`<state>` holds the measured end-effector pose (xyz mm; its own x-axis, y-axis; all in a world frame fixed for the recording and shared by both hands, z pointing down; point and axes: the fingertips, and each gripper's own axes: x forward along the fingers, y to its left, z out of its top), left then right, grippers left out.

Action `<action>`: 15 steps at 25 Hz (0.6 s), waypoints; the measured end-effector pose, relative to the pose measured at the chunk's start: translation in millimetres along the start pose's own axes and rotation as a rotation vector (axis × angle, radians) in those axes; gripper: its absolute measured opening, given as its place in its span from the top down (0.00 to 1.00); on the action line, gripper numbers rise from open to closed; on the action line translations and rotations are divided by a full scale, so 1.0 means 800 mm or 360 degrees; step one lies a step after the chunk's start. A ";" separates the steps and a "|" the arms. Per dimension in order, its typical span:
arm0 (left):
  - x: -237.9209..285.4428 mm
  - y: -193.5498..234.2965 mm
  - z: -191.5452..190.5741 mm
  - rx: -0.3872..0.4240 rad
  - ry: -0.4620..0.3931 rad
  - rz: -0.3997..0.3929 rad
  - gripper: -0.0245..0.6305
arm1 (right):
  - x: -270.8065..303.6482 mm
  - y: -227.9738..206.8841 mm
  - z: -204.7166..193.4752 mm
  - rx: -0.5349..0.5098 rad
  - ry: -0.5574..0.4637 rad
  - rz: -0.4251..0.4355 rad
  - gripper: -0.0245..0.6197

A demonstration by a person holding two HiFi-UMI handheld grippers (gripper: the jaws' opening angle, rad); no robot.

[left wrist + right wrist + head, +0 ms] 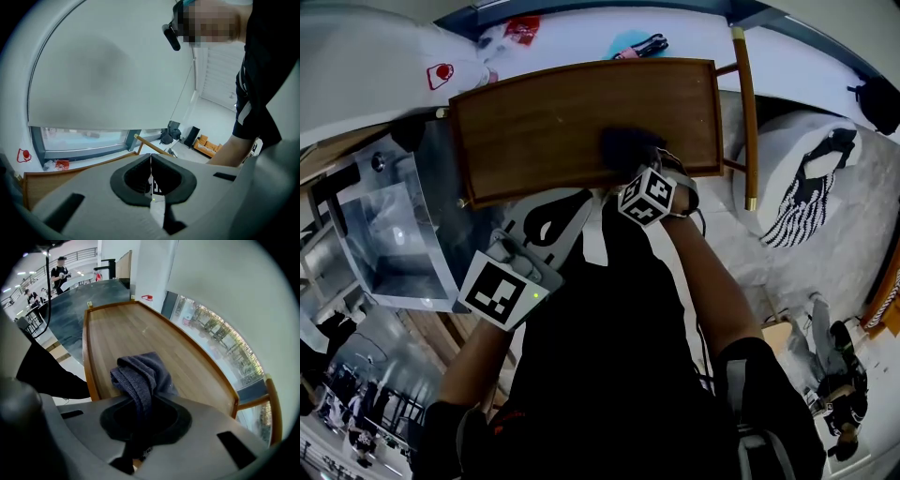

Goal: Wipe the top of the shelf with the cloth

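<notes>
**Gripping the cloth at the shelf's near edge, with most of the top left to wipe**

The right hand-held gripper (140,403) was clamped on the dark blue-grey cloth (140,373). A twisted fold ran down between its jaws, and the rest bunched out in front of them. In the head view the cloth (626,147) lay on the shelf top (548,117) just inside the near edge, somewhat right of that edge's middle. The bundle appeared to rest on the wood, though how hard it was pressed could not be told. Holding it bunched like this probably gave a thick pad to push along the boards, but a wad covers only a narrow strip on each pass.

The raised wooden rim (87,352) ran close beside the cloth on the near side. That likely explained the tilted reach over the lip from the person's side.

The left hand-held gripper (151,161) had its jaws together with nothing between them. It pointed up toward the pale window blind (108,65) and was held back off the shelf, below the near edge toward the left corner. It seemed parked there to keep clear of the wiping path.

Judging by where the cloth lay, the far edge and both end corners had yet to be covered. The next stroke would call for steady downward pressure while sweeping along the grain, stopping short of the rim.
</notes>
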<state>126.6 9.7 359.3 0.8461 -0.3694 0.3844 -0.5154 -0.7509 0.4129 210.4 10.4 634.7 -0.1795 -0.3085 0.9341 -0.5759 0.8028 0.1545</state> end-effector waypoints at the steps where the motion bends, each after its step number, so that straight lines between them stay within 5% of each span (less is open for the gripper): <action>1: 0.004 -0.003 0.000 0.0004 0.0003 -0.0007 0.93 | -0.001 -0.004 -0.006 0.0013 0.0003 -0.0008 0.90; 15: 0.038 -0.020 0.012 0.0048 0.0037 -0.0082 0.93 | -0.019 -0.067 -0.083 0.0205 0.0104 -0.0143 0.90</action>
<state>162.0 5.3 356.9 0.8680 -0.3171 0.3822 -0.4664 -0.7851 0.4077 297.0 6.1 634.0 -0.0731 -0.3388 0.9380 -0.6853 0.7004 0.1996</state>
